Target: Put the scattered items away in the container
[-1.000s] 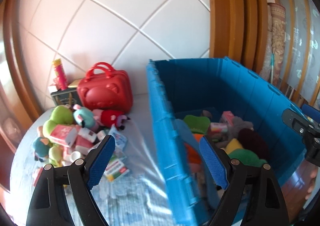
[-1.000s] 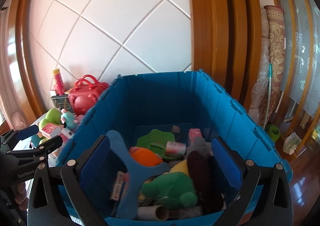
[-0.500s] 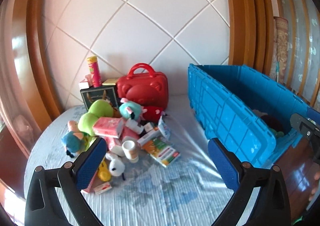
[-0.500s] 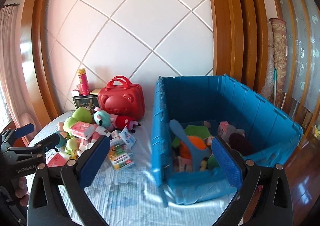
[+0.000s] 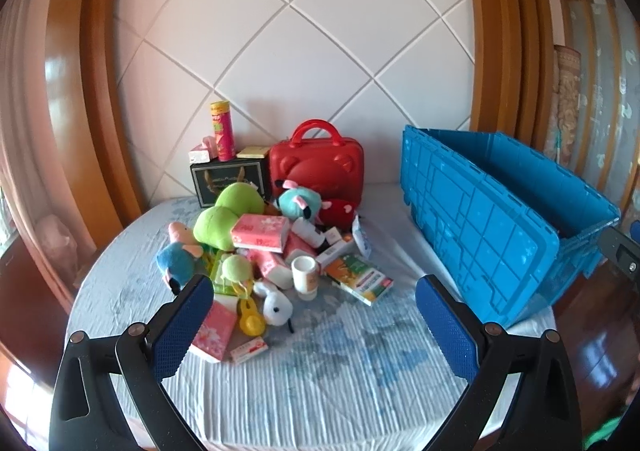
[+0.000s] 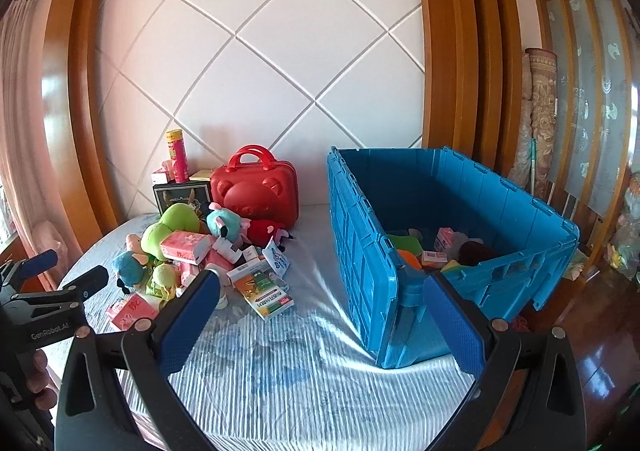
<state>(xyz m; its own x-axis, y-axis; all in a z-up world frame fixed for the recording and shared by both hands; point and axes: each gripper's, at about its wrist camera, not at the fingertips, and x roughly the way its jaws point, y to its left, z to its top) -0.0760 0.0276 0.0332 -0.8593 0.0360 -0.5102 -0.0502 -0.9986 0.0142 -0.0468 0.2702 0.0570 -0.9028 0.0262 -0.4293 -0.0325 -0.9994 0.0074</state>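
- Facing the pile head-on: left gripper (image 5: 314,309) stands with its jaws spread wide and nothing between them, hovering above the table (image 5: 320,391), its near edge under the claw.
- Pile of scattered items (image 5: 264,251) lies ahead and slightly left of that claw, near but not touched. Nearest pieces: pink packet (image 5: 214,331) just beside the left blue pad, small flat box (image 5: 249,349), white plush (image 5: 276,307), white cup (image 5: 305,276).
- Orange-and-green box (image 5: 358,278) lies flat at the pile's right edge, long axis running diagonally from far-left to near-right (a crosswise bite would need the claw turned, as I judge it).
- Behind the pile, by the wall: red case (image 5: 316,167), black box (image 5: 228,179) with a tall tube (image 5: 223,131) on top.
- Right gripper (image 6: 320,315) also wide and empty, aimed at the bare cloth between the pile and the blue container (image 6: 360,251).
- Container sits on the table's right, well apart from the pile, already holding several items (contents partly hidden by its wall).
- Judgement: left hand is the nearer to the pile, right hand the nearer to the container; next pick likely falls to the left.
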